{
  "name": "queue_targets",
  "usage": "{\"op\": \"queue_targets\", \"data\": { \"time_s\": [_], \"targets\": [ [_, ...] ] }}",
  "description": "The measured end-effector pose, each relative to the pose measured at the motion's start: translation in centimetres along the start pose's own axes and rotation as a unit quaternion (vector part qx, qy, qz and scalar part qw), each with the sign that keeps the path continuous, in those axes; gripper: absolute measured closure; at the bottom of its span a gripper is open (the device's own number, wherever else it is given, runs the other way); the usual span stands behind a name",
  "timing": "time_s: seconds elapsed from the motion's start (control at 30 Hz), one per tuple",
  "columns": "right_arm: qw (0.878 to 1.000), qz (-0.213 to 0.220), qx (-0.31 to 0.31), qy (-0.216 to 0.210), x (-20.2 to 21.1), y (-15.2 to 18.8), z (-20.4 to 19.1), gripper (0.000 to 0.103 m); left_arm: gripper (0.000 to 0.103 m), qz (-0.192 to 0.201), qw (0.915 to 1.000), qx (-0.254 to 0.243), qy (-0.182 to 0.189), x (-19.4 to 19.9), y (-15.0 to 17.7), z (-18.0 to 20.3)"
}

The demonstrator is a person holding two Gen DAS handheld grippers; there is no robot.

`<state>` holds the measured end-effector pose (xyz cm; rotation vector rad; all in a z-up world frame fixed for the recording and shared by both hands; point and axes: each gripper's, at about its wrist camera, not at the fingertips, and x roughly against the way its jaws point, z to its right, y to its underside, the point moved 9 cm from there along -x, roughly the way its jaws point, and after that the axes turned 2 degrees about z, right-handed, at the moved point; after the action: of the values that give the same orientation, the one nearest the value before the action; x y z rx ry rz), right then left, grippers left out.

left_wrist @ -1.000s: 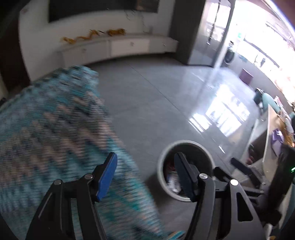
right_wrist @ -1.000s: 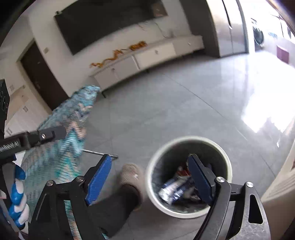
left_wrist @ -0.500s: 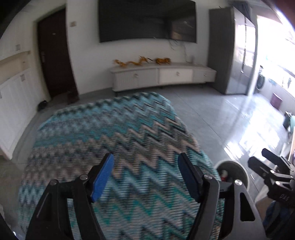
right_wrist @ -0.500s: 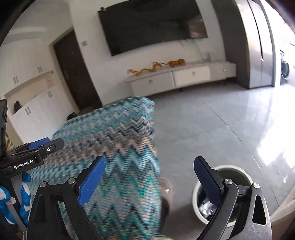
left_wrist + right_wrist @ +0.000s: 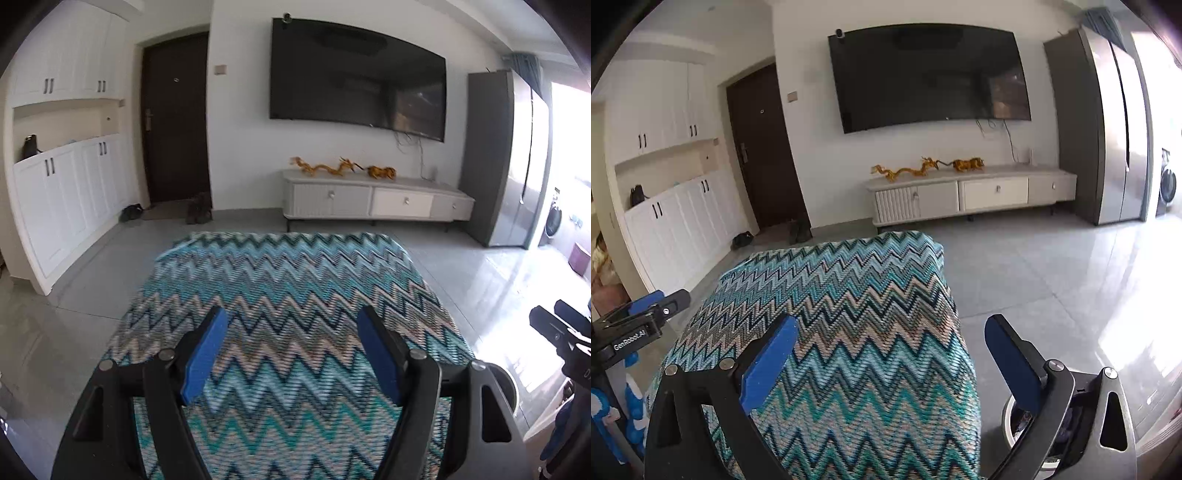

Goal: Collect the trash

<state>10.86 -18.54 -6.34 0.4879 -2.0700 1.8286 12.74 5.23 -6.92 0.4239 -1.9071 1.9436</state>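
My left gripper (image 5: 293,356) is open and empty above a surface draped in a teal zigzag cloth (image 5: 295,295). My right gripper (image 5: 895,363) is open and empty over the right edge of the same cloth (image 5: 849,314). The white round trash bin (image 5: 1010,421) stands on the floor at the lower right, mostly hidden behind my right gripper's finger; wrappers show inside it. Its rim (image 5: 508,380) also shows in the left wrist view. No trash shows on the cloth. The left gripper also shows at the left edge of the right wrist view (image 5: 646,314).
A white TV cabinet (image 5: 373,199) with golden figurines stands under a wall TV (image 5: 354,88). White cupboards (image 5: 62,184) line the left wall beside a dark door (image 5: 175,118). A grey fridge (image 5: 506,162) stands at the right. Grey tiled floor (image 5: 1052,277) lies around.
Both grippers have swung up and left, from above the trash bin to above the zigzag cloth. The bin has dropped to the lower right edge of both views. Both stay open.
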Motion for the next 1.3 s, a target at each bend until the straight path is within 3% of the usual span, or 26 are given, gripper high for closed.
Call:
{"op": "queue_targets", "data": {
  "time_s": [0.13, 0.27, 0.47, 0.6, 0.8, 1.3],
  "targets": [
    [1.000, 0.010, 0.024, 0.007, 0.9, -0.7, -2.2, 0.001, 0.031, 0.018, 0.9997, 0.008, -0.016, 1.1, -0.3, -2.1],
    [0.999, 0.019, 0.041, 0.012, 1.7, -1.1, -3.6, 0.001, 0.022, 0.037, 0.9990, 0.012, -0.024, 2.3, -0.5, -3.5],
    [0.998, 0.026, 0.053, 0.022, 2.1, -1.6, -5.2, 0.000, 0.019, 0.049, 0.9978, 0.026, -0.035, 3.2, -0.5, -5.6],
    [0.997, 0.032, 0.059, 0.023, 2.1, -2.0, -6.0, 0.000, 0.011, 0.057, 0.9964, 0.040, -0.048, 3.8, -0.7, -7.3],
    [0.997, 0.035, 0.062, 0.025, 1.6, -2.5, -6.9, 0.000, 0.010, 0.060, 0.9947, 0.039, -0.074, 4.2, -0.8, -8.4],
    [0.996, 0.059, 0.057, 0.025, 1.5, -4.1, -7.0, 0.000, 0.010, 0.084, 0.9922, 0.023, -0.089, 5.3, -2.8, -8.2]
  ]
}}
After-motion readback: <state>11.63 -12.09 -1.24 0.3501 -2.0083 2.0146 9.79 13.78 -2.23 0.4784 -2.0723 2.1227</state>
